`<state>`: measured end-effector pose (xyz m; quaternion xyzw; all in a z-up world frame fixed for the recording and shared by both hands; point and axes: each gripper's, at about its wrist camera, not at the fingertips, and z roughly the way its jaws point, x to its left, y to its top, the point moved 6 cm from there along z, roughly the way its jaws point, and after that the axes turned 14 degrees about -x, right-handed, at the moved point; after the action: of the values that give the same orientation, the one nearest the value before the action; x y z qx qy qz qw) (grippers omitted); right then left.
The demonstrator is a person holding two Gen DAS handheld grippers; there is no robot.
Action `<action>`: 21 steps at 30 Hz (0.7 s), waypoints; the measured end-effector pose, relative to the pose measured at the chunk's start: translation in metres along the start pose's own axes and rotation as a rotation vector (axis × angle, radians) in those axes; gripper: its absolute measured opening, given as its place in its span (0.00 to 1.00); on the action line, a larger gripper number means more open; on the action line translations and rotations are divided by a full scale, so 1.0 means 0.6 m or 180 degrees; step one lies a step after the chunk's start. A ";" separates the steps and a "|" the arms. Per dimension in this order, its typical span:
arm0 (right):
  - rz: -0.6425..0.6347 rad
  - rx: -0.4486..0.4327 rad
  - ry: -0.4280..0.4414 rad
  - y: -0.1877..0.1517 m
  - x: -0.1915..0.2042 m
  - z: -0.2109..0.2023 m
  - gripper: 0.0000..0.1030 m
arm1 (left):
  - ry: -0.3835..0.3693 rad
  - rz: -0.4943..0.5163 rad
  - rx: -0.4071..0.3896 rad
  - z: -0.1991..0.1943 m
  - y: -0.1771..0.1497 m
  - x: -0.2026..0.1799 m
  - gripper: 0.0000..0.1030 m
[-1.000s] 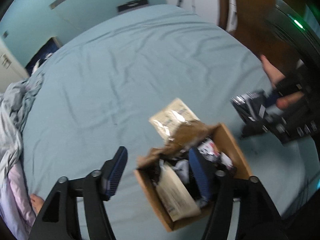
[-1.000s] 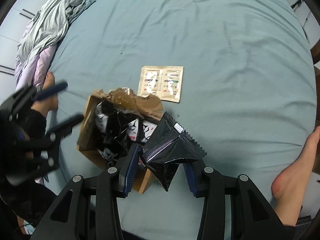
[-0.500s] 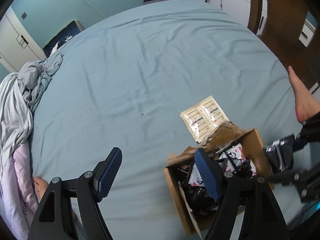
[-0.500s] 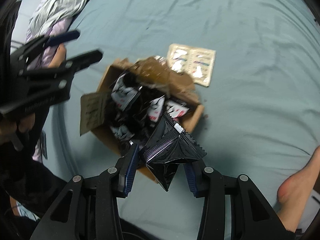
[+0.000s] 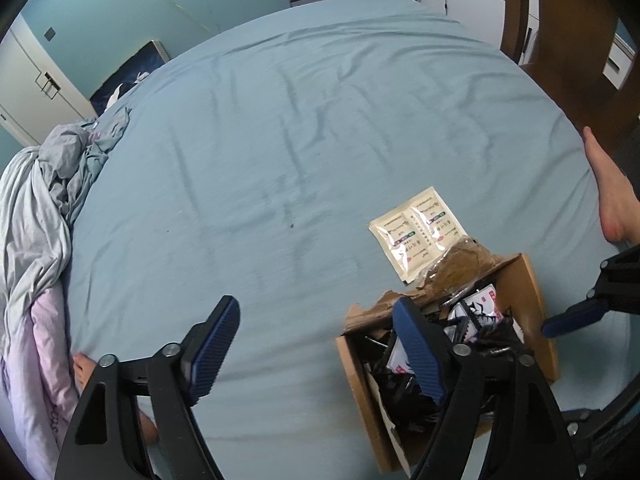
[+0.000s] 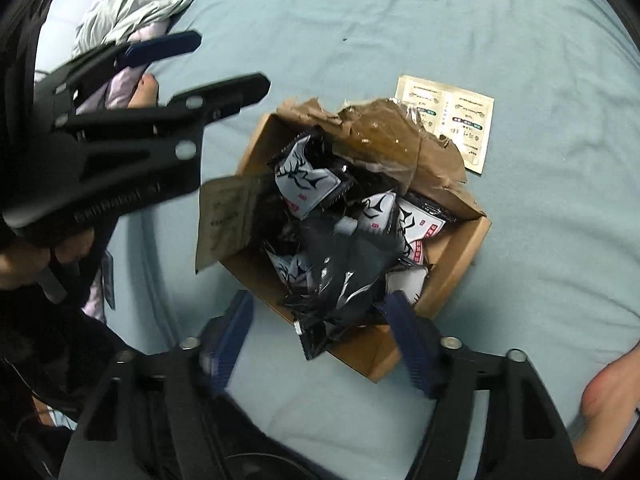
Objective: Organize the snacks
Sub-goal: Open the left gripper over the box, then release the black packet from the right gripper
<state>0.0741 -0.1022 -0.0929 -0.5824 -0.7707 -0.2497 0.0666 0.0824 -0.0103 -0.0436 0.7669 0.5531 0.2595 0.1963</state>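
Note:
An open cardboard box [image 6: 460,264] full of black-and-white snack packets sits on the blue bed sheet. My right gripper [image 6: 320,342] hovers over the box's near wall, jaws opening. A black snack packet [image 6: 344,280] lies on the pile between its fingers, and neither pad touches it. My left gripper [image 5: 318,348] is empty with jaws opening, above the sheet by the left side of the box [image 5: 532,280]. Its right finger overlaps the box. The left gripper [image 6: 230,60] also shows at the upper left in the right wrist view. A beige twin sachet [image 5: 420,232] lies flat just beyond the box.
A torn brown flap [image 6: 384,136] stands up at the box's far side. A crumpled grey and lilac blanket [image 5: 36,216] is heaped along the bed's left edge. A bare foot [image 5: 612,192] rests on the right edge. A wooden chair [image 5: 568,36] stands behind.
My right gripper came over the box and let go of the black packet, which now lies on the pile. My left gripper spread its jaws wider beside the box.

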 end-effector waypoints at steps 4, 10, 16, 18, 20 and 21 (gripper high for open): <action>0.0117 -0.0022 -0.0158 0.010 -0.020 -0.002 0.68 | 0.0027 0.0014 -0.0005 0.000 0.000 0.001 0.80; 0.0478 -0.0294 -0.0405 0.035 -0.071 -0.025 0.68 | 0.0054 0.0022 0.0015 0.006 -0.002 0.003 0.80; 0.0839 -0.0524 -0.0535 0.059 -0.101 -0.050 0.74 | 0.0019 -0.0143 0.0081 0.005 0.002 0.000 0.80; 0.0919 -0.0561 -0.0543 0.066 -0.107 -0.052 0.74 | 0.0010 -0.0144 0.0073 0.003 0.002 -0.003 0.82; 0.0966 -0.0568 -0.0531 0.071 -0.112 -0.053 0.75 | 0.0017 -0.0134 0.0061 0.001 0.001 -0.007 0.83; 0.0988 -0.0574 -0.0531 0.074 -0.115 -0.051 0.75 | 0.0022 -0.0133 0.0064 0.002 0.000 -0.008 0.83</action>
<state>0.1312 -0.1672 -0.0796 -0.7165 -0.6490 -0.2554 -0.0122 0.0818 -0.0148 -0.0453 0.7563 0.5722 0.2525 0.1920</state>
